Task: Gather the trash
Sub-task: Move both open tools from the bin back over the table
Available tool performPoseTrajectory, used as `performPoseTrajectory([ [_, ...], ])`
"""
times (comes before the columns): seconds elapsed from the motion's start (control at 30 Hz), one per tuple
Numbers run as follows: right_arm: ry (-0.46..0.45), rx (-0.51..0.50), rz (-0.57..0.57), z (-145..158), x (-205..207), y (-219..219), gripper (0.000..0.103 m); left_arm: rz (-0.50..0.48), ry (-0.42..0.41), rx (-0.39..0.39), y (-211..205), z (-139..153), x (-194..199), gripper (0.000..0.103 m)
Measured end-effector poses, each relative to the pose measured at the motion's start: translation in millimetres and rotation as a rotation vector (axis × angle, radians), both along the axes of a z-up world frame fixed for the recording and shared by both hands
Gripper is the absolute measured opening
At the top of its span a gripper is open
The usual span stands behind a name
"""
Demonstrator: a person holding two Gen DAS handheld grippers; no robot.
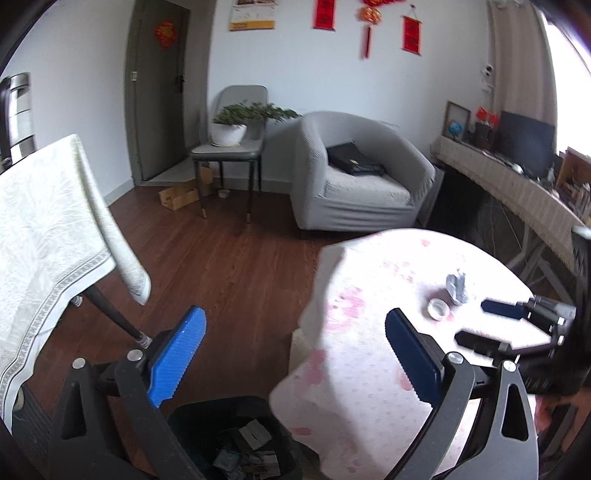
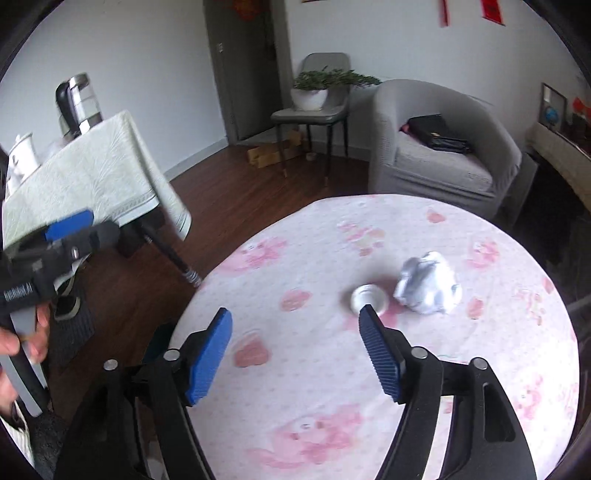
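Two scraps, crumpled foil (image 2: 428, 287) beside a cap (image 2: 369, 297), lie unobstructed on the table (image 2: 295, 369).

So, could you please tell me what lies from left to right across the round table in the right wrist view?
White cap → crumpled silver wrapper, both on the pink-patterned tablecloth.

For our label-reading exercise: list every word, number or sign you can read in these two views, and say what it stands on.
None can be read for certain.
Red wall banners: characters blurred.
Red door decoration: too blurred.
Wall calendar: print too small.
Left gripper body: white lettering, too blurred.
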State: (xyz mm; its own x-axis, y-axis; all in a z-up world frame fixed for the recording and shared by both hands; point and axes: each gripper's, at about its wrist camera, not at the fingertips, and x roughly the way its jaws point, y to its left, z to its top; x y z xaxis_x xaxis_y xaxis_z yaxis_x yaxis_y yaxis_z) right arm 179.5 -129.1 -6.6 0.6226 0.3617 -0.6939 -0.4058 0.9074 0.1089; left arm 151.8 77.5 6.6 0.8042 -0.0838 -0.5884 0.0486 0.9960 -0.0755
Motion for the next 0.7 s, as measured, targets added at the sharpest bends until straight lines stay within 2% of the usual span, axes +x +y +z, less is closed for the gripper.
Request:
performPoseTrajectory([
  [0.13,-0.002,0.03,-0.062,-0.7,6.0,-33.6,0.081,-0.055,0.012,0.032,-30.0,-7.7,6.8,0.099],
  [0.4,0.019,0.072,-0.154,-11.9,12.8,-84.3,0.087,-0.11,0.051,0.003,-67.2,-21.8,20.4,0.099],
  [0.57,0.045,0.116,-0.169,-16.8,21.5,-97.5,0.088,-0.153,0.062,-0.005,-88.7,-29.5,27.7,0.1],
  [0.7,0.067,0.107,-0.188,-24.3,38.1,-105.0,0.088,-0.171,0.097,0.012,-104.3,-41.9,38.5,0.1],
])
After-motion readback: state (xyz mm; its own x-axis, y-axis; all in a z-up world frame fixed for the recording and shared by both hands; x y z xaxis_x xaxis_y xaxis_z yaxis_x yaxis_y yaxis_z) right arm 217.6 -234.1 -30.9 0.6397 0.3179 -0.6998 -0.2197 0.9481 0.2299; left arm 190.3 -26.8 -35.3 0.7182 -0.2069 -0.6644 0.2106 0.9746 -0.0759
